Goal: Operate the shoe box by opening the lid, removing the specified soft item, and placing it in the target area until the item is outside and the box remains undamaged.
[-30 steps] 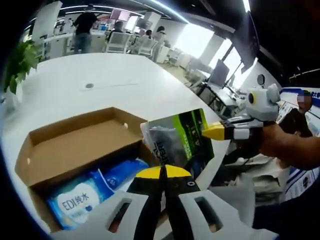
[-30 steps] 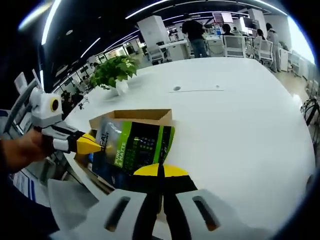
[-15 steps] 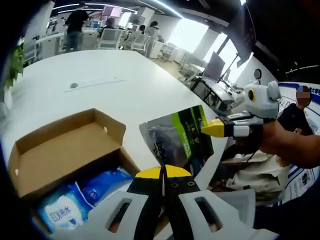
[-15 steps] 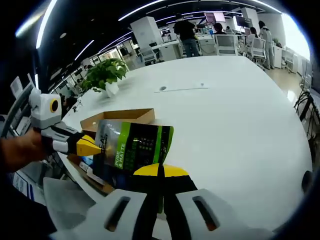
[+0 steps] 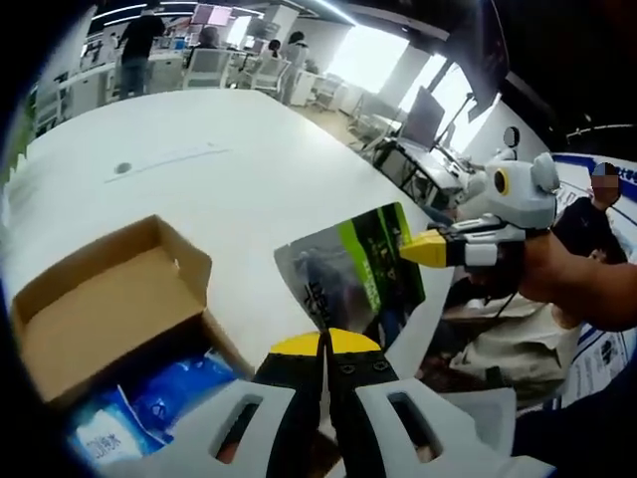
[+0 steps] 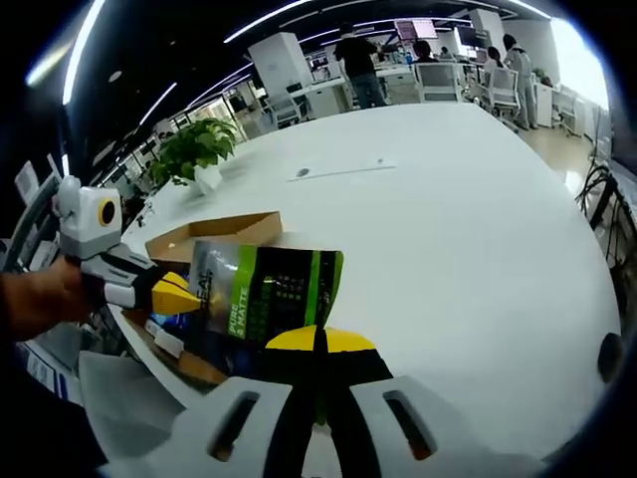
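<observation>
Pouch (image 5: 350, 274) carried further off open shoe box (image 5: 100, 309), both claws clamped on it, potted plant (image 6: 191, 151) behind.

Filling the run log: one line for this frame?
left gripper: shut on green pouch | right gripper: shut on green pouch | shoe box: lid open, blue wipes pack inside | pouch: above white table

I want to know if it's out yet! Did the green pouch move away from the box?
Yes. In the right gripper view the green pouch, held by both tongs, now sits further from the potted plant and clear of the cardboard box, nearer the open white table.
</observation>
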